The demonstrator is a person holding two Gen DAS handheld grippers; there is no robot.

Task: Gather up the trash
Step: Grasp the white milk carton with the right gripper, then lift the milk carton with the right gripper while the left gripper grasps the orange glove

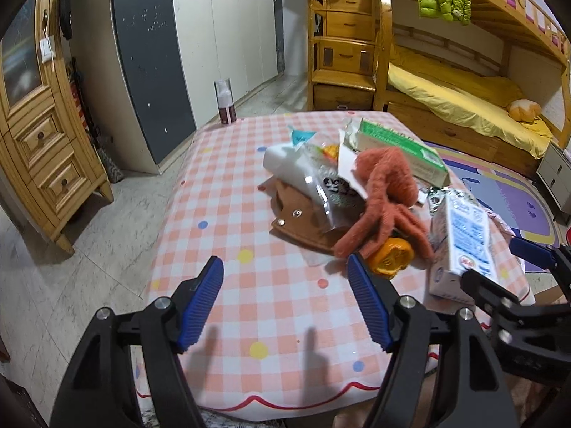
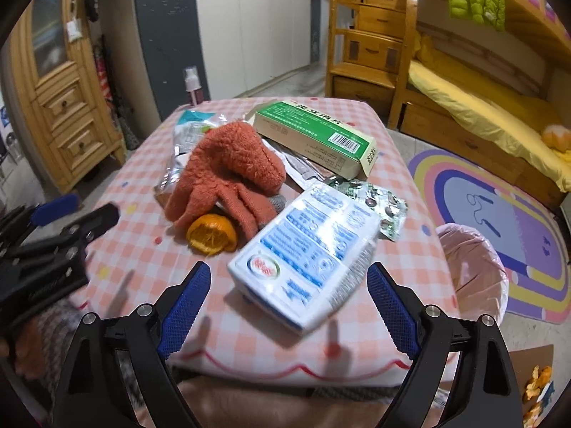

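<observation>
Trash lies heaped on the pink-and-white checked tablecloth (image 1: 228, 192), none of it collected yet as far as the left wrist view shows. From that camera the pile sits between twelve and two o'clock: a fuzzy orange knitted glove (image 1: 385, 203) draped over a clear plastic wrapper (image 1: 314, 182), a squashed orange peel half (image 1: 390, 257) at one o'clock, a green-and-cream cardboard box (image 1: 403, 149) behind, and a white-and-blue milk carton (image 1: 460, 242) at two o'clock. The left gripper (image 1: 285, 297) stands with jaws wide and nothing between them, over bare cloth.

In the right wrist view, the right gripper (image 2: 289, 314) has its jaws spread wide on either side of the milk carton (image 2: 307, 253), which lies at twelve o'clock on the cloth; the pads do not appear to touch it. A crumpled silver blister pack (image 2: 378, 207) lies at one o'clock. A pink-lined waste bin (image 2: 474, 267) waits at three o'clock, beside the table; I cannot tell what it holds. Judging from this, nearly everything remains.
</observation>
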